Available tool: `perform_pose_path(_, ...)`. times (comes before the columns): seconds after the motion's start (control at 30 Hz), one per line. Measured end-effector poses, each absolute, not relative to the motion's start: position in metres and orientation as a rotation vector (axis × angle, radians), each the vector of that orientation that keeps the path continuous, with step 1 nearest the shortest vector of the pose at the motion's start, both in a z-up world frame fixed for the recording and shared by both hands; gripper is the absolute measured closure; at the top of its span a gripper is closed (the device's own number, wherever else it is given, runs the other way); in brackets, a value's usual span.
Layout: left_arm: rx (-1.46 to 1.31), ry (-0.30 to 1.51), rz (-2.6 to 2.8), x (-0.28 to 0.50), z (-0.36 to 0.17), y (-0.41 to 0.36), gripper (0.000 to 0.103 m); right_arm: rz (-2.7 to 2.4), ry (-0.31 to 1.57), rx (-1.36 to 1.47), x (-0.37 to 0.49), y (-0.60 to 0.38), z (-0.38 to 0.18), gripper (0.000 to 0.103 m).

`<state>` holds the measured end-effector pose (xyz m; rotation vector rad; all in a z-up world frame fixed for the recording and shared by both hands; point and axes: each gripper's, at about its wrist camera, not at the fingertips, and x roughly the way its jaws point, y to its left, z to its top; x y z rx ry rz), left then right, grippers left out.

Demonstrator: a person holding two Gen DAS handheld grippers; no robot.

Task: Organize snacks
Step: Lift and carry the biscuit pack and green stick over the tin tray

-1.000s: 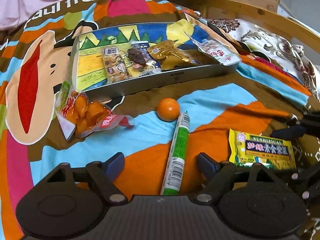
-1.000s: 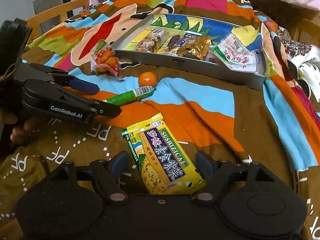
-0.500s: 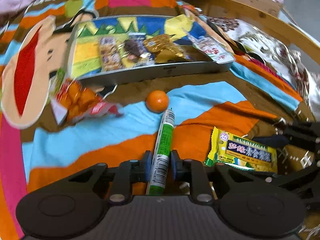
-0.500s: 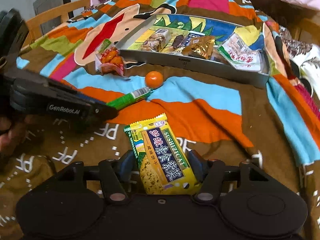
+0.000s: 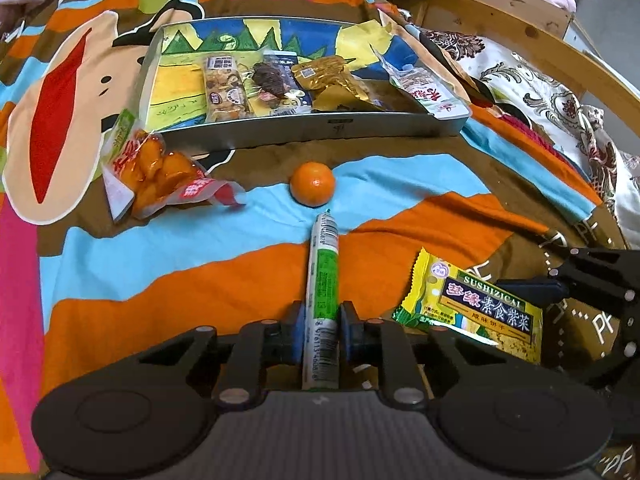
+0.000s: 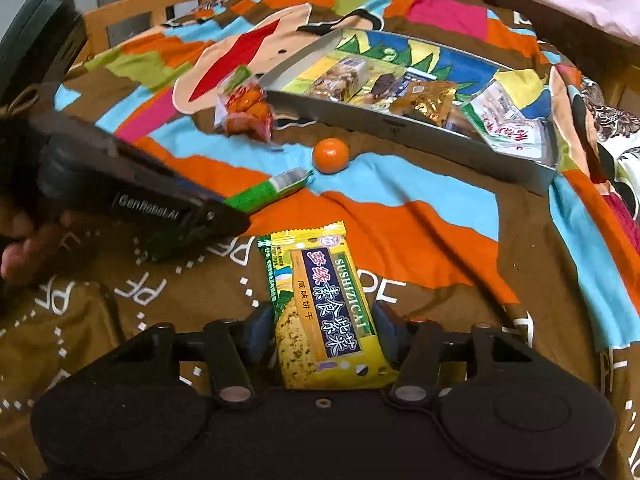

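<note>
A green-and-white sausage stick lies on the patterned bedspread, pointing at a small orange. My left gripper is shut on the stick's near end, both blue pads pressed against its sides. A yellow biscuit packet lies lengthwise between the jaws of my right gripper, which are closing, their pads touching its two long edges. Beyond stands the grey tin tray holding several snack packets.
A clear bag of orange snacks lies left of the tray's near corner. A white packet hangs over the tray's right end. A wooden bed rail and flowered fabric bound the right side.
Both grippers have closed from wide open. The left one's pads came onto the green stick, and the right one's pads came onto the yellow packet. Neither hand shifted much.
</note>
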<state>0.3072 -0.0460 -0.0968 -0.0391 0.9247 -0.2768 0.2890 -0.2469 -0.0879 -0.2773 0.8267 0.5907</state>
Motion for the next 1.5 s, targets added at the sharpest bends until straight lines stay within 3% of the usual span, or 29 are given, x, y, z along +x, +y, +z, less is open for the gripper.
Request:
perform_pose_path(0.27,-0.081,0.904,-0.208,0.288,-0.084,-0.043,0.085,0.533,0.612,-0.502,0.256,-0.226,-0.076,0.049)
perform_pose_path(0.7,-0.161,0.704,-0.151,0.282,-0.013,-0.036,0.085,0.367,0.344,-0.356,0.260,-0.248,-0.037,0.049)
perform_pose_path(1.1,-0.093,0.498,-0.074,0.326,0.044,-0.056,0.085,0.269,0.148,-0.260,0.339,-0.241,-0.003,0.049)
perform_pose_path(1.5,-0.036,0.474,-0.049,0.421,0.023,-0.088,0.085,0.159,0.145,-0.066,0.442,-0.277,-0.015,0.049)
